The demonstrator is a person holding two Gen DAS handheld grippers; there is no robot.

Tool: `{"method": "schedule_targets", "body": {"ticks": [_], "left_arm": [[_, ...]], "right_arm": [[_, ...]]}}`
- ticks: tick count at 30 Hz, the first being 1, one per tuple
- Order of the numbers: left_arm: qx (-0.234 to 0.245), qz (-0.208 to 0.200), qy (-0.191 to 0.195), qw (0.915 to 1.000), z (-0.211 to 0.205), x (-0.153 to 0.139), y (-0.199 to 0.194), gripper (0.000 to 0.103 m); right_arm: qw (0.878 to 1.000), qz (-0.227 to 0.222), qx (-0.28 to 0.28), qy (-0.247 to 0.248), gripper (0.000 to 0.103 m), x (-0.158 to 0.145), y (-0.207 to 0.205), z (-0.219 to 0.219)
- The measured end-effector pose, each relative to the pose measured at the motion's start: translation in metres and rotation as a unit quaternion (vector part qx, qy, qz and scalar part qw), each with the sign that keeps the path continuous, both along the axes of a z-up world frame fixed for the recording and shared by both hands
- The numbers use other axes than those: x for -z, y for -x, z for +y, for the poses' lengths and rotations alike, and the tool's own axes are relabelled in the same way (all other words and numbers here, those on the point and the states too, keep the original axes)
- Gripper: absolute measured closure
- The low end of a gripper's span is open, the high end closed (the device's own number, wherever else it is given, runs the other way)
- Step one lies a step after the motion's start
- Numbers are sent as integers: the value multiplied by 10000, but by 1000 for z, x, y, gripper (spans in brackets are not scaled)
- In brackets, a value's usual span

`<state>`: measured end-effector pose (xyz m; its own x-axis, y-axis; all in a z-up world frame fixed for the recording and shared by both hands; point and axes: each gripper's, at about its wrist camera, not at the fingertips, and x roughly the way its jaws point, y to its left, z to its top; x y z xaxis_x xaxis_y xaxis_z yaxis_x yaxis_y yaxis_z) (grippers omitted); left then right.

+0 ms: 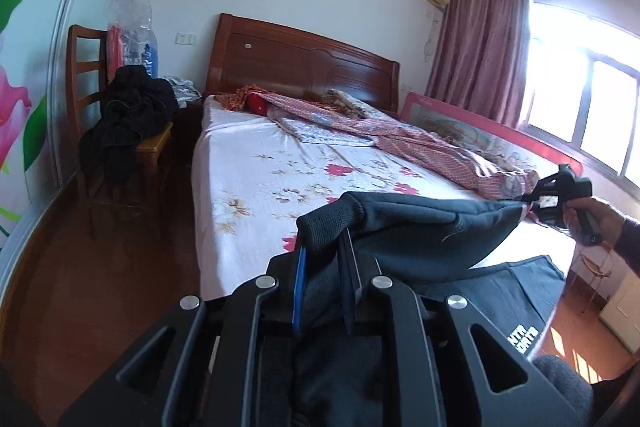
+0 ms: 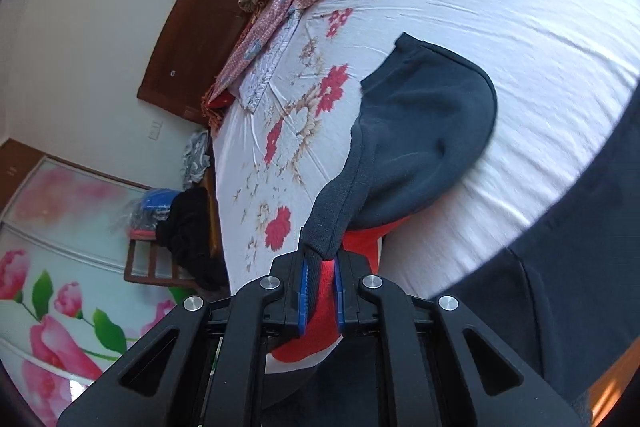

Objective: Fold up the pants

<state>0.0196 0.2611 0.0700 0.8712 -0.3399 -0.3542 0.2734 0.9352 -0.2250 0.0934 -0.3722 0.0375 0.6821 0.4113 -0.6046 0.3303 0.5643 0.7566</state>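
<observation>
Pants (image 1: pixel 420 227): dark navy, pinched at two ends by me and stretched in a sagging span above the bed, with the rest of them draped over the near edge of the mattress.
Left fingers (image 1: pixel 324 267): closed on a ribbed cuff of the pants; the cuff bulges out above my blue pads and dark cloth fills the gap between them.
Right fingers (image 2: pixel 322 263): closed on another ribbed cuff (image 2: pixel 332 211), with a red lining showing between the blue pads; the leg balloons out beyond it over the sheet.
Right fingers seen from the left wrist (image 1: pixel 536 201): far end of the span, the handle held in my right hand (image 1: pixel 592 219).
Printed part of the pants (image 1: pixel 524 335): white lettering, lying flat at the mattress edge below the lifted span.
Bed (image 1: pixel 280 155): white sheet with red and tan flowers, wooden headboard (image 1: pixel 300 63) at the far end.
Quilt (image 1: pixel 380 131): pink patterned, bunched along the far side near the headboard.
Chair (image 1: pixel 120 131): wooden, left of the bed, piled with black clothing.
Curtain (image 1: pixel 480 43): pink, beside the bright window.
</observation>
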Motion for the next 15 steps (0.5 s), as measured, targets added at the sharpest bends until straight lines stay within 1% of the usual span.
{"method": "schedule_targets", "body": {"ticks": [3, 5, 7, 9, 11, 12, 13, 14, 15], "left_arm": [[159, -110, -123, 9997, 5, 15, 28, 86], [262, -321, -173, 9990, 14, 25, 44, 85], [298, -84, -300, 9991, 20, 37, 45, 83], [170, 200, -697, 9972, 24, 50, 42, 82], [-42, 510, -958, 9941, 29, 55, 36, 69], [-118, 676, -929, 9933, 33, 54, 32, 62], [-118, 755, -763, 9941, 34, 51, 32, 59], [-61, 870, -485, 9950, 32, 45, 32, 54], [31, 1000, -265, 9946, 24, 40, 33, 42]], "right_arm": [[9991, 230, 241, -268, 94, 42, 53, -5], [9978, 386, 343, -425, 94, 69, 78, -4], [9959, 499, 460, -598, 95, 89, 97, 0], [9946, 507, 580, -697, 95, 99, 109, 2], [9940, 475, 625, -755, 95, 100, 118, 2], [9942, 439, 622, -762, 95, 98, 120, 3], [9946, 420, 601, -730, 95, 95, 122, 3], [9951, 411, 567, -699, 95, 93, 122, 3], [9953, 409, 559, -677, 95, 92, 122, 2]]}}
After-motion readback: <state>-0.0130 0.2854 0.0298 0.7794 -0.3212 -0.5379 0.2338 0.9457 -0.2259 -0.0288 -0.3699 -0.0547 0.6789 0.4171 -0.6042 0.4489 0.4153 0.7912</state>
